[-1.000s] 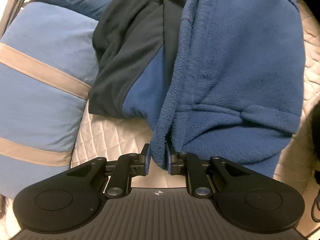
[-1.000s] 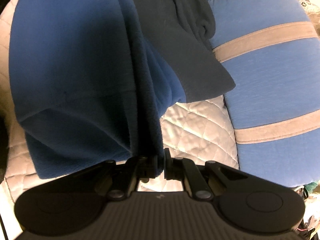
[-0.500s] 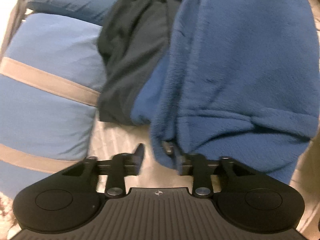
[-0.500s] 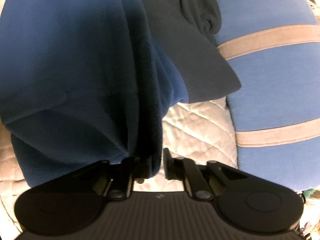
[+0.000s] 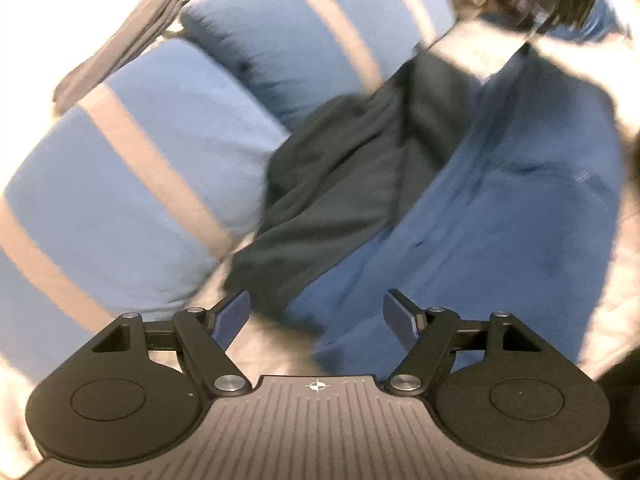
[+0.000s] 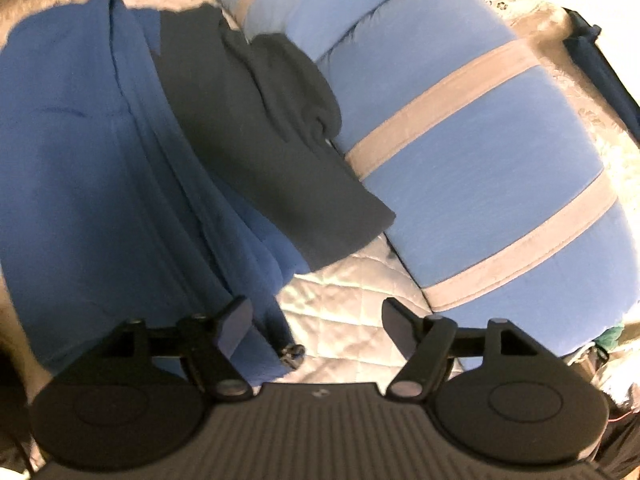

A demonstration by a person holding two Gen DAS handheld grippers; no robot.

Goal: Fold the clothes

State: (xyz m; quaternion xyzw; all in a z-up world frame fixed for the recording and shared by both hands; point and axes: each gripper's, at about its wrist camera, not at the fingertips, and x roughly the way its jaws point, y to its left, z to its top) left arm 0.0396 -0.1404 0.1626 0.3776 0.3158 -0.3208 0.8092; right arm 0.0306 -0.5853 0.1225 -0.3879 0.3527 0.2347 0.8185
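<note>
The left gripper (image 5: 316,314) and right gripper (image 6: 316,320) are both opening wide, gripping nothing. Just beyond them the blue fleece jacket (image 6: 80,152) is lying on the quilted bed cover (image 6: 348,312), its dark sleeve (image 6: 272,152) touching the striped blue pillows (image 6: 480,152) farther back.

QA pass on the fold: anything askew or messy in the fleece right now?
Mostly tidy. The blue fleece lies folded flat on the quilt, but its dark sleeve sticks out sideways, bunched against the striped pillow. The zipper pull pokes out at the near edge. Both tools are opening with nothing between the pads.
</note>
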